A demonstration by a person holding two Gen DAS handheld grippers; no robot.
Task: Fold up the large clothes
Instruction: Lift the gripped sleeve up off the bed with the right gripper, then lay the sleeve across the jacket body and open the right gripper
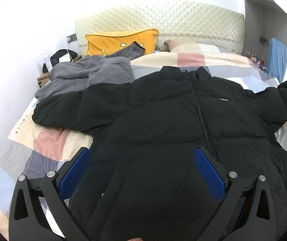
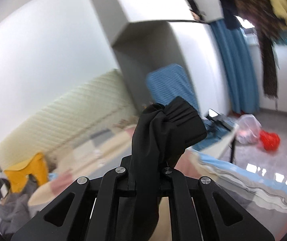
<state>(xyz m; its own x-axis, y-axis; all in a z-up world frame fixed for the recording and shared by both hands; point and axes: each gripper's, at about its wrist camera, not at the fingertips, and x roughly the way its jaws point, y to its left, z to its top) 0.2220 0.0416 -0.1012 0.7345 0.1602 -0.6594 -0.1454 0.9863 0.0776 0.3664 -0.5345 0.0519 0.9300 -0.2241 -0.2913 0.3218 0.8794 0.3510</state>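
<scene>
Above the bed [image 1: 51, 140], the right gripper [image 2: 145, 168] pinches the black jacket's [image 1: 183, 120] cuff [image 2: 175, 120], the left gripper [image 1: 143, 172] gapes empty; folding the sleeve inward looks next.

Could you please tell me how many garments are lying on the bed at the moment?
2: the black puffer jacket spread across the middle of the bed, and the grey fleece garment bunched behind its sleeve, near the yellow pillow. Others could be hidden.

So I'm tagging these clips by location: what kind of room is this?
Most likely a home bedroom. A bed with a patchwork quilt stands against a padded cream headboard, with a yellow pillow on it, and blue curtains hang by the window.
</scene>
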